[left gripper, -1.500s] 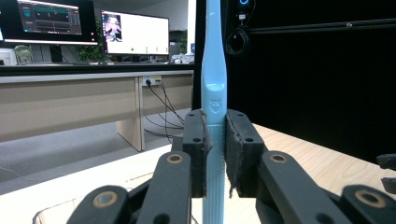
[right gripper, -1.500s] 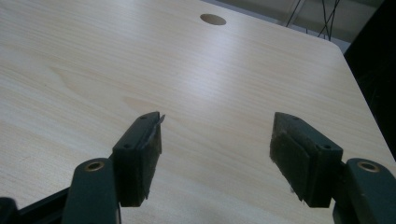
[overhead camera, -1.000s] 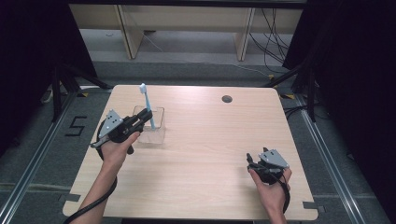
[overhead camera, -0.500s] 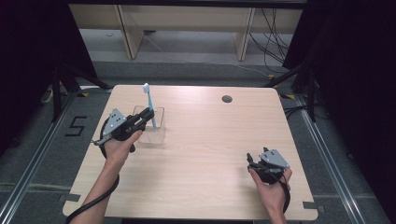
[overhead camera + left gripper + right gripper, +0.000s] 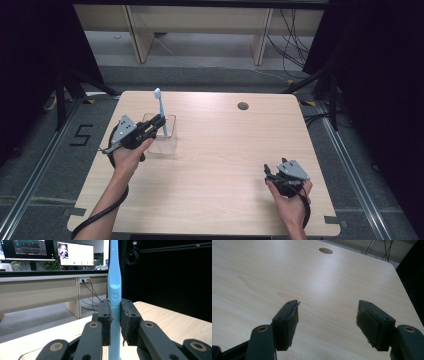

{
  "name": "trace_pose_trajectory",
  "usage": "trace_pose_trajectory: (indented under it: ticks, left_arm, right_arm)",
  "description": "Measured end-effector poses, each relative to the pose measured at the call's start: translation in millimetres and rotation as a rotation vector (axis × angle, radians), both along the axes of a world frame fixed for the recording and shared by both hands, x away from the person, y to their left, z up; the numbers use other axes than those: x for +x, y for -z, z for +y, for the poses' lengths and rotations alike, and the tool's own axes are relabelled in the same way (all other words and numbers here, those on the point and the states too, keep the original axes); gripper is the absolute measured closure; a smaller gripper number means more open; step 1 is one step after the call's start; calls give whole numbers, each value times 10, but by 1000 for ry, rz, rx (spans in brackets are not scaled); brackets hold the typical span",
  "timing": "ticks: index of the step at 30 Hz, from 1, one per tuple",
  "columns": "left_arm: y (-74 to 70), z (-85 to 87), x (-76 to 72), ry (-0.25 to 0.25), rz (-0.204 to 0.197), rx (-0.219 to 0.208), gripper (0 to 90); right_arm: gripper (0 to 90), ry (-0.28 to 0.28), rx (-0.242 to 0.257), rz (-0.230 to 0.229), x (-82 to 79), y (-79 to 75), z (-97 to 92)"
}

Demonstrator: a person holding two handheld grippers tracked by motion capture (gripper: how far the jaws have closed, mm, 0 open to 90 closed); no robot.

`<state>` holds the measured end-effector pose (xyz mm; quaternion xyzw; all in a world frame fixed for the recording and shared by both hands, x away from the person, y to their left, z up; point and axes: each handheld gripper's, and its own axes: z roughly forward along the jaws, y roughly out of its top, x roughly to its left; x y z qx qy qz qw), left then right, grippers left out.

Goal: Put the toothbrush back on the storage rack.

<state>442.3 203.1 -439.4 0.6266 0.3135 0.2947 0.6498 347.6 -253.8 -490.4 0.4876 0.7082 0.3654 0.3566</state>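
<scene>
Left hand-held gripper (image 5: 159,121) clamps our blue toothbrush (image 5: 161,112) upright, long axis vertical, over clear tray (image 5: 170,145) just below | right hand-held gripper (image 5: 327,325) gapes empty, well apart on counter (image 5: 220,150)

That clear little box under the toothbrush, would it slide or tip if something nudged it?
The clear box looks thin-walled and apparently empty, so probably light; it would likely slide on the smooth wooden table. Being low and wide, it seems unlikely to tip. The toothbrush, clamped upright in the left gripper, could drag it if it catches a wall.
</scene>
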Motion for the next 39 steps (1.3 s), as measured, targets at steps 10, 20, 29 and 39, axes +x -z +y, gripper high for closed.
trace_pose_trajectory:
  ticks: [10, 20, 29, 39]
  left_arm:
    - [73, -38, 21, 17, 21, 8, 785]
    - [151, -76, 42, 32, 44, 17, 784]
    - [190, -92, 52, 40, 44, 30, 784]
    - [195, -93, 66, 38, 49, 40, 784]
  right_arm:
    - [349, -9, -18, -13, 9, -1, -15]
    - [348, -18, -14, -6, 19, 14, -10]
    - [348, -18, -20, -3, 22, 18, -15]
    - [347, -14, -14, 2, 19, 23, -2]
